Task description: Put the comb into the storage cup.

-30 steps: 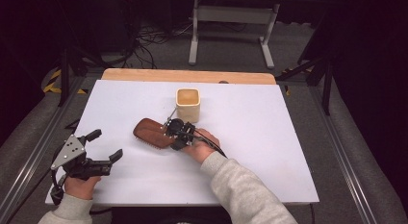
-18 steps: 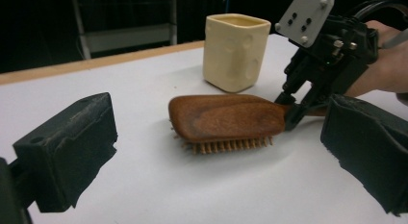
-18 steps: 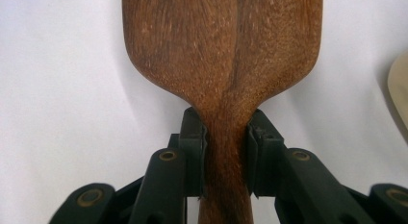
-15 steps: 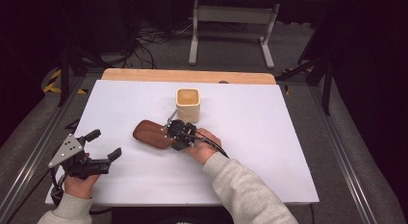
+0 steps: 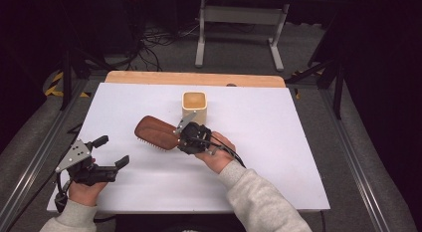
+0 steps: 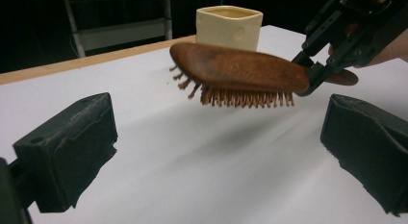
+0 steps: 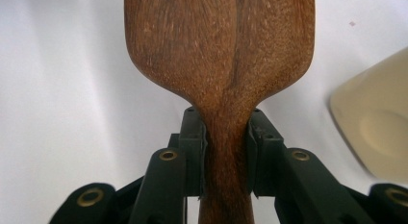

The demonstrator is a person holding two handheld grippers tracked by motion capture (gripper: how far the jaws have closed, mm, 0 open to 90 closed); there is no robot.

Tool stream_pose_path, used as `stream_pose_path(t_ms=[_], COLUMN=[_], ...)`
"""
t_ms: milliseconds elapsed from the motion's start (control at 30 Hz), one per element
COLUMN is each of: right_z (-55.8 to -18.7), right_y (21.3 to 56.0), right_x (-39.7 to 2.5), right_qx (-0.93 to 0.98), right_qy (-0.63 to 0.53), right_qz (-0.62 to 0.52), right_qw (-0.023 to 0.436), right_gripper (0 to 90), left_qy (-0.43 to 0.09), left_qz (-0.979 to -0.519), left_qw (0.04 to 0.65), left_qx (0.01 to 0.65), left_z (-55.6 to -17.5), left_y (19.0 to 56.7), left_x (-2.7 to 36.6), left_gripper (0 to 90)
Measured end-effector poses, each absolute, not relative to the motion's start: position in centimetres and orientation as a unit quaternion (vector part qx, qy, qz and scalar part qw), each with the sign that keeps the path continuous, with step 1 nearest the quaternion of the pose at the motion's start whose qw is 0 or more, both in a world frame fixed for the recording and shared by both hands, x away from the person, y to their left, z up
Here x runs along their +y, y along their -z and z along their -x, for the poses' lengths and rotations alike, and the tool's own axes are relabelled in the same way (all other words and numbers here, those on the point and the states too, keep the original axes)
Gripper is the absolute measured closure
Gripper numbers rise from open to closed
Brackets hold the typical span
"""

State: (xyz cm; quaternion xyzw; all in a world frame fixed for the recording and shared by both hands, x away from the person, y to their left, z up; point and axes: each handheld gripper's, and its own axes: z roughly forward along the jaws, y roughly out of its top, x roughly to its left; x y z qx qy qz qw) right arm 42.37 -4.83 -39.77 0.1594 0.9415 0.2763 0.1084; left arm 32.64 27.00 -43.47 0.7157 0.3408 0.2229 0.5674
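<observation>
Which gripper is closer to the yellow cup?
Right. The right gripper, holding the hairbrush, sits just before the cup; the left gripper is far off, near the table's front-left corner.

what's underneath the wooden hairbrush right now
Only bare white table and the brush's shadow lie under the hairbrush; its bristles hang clear of the surface. The right gripper holds it by the handle. The cream cup stands behind it.

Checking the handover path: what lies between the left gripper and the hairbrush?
Nothing: bare white table runs from the open left gripper to the hairbrush, which the right gripper holds aloft. The left gripper view shows it.
</observation>
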Motion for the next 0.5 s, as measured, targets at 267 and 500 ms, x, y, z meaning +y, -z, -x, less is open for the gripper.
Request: stream_pose_path(t_ms=[267,500], right_z=[-41.1,-40.1], right_y=[39.0,38.8], right_x=[-7.0,-9.1], right_qx=[0.925,0.906], right_qy=[-0.324,-0.371], right_qz=[-0.158,-0.157], right_qw=[0.121,0.131], right_gripper=[72.5,72.5], left_qy=[-0.210,-0.198], left_qz=[-0.721,-0.723], left_qw=[0.569,0.572], left_qx=[0.336,0.333], left_z=[-32.7,-32.9], left_y=[43.4,43.3], left_x=[26.8,26.5], left_gripper=[0.2,0.2])
